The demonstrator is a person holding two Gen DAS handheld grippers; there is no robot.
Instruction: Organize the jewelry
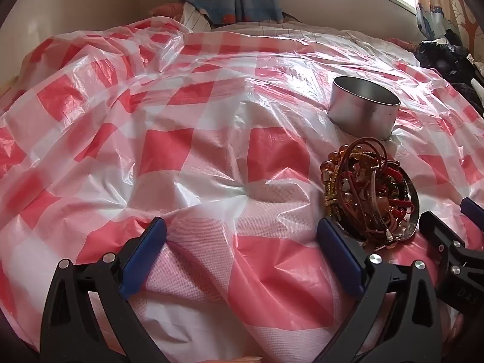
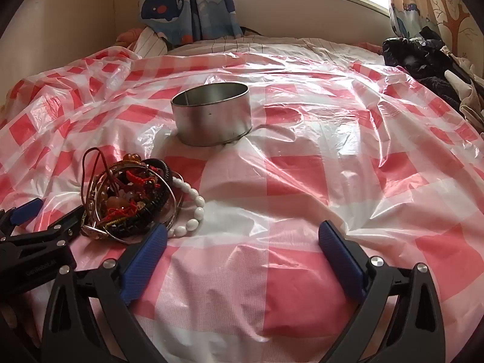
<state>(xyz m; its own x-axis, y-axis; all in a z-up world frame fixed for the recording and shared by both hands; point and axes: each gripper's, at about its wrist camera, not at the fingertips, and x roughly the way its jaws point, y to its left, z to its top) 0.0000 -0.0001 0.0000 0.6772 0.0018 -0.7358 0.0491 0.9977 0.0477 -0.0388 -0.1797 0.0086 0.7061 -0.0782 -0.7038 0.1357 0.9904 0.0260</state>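
Lying between both tongs: jewelry pile (image 1: 372, 190) | left gripper (image 1: 242, 230) wide | right gripper (image 2: 242, 236) wide

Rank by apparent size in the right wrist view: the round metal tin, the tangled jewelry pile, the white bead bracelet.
1. Tangled jewelry pile, though it lies nearer the camera, so this is unsure.
2. Round metal tin, close behind.
3. White bead bracelet, clearly smallest.

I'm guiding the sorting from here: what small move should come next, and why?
Probably ease the open right gripper left onto the white bead bracelet: it lies at the pile's edge, nearest that gripper, and the tin looks empty.
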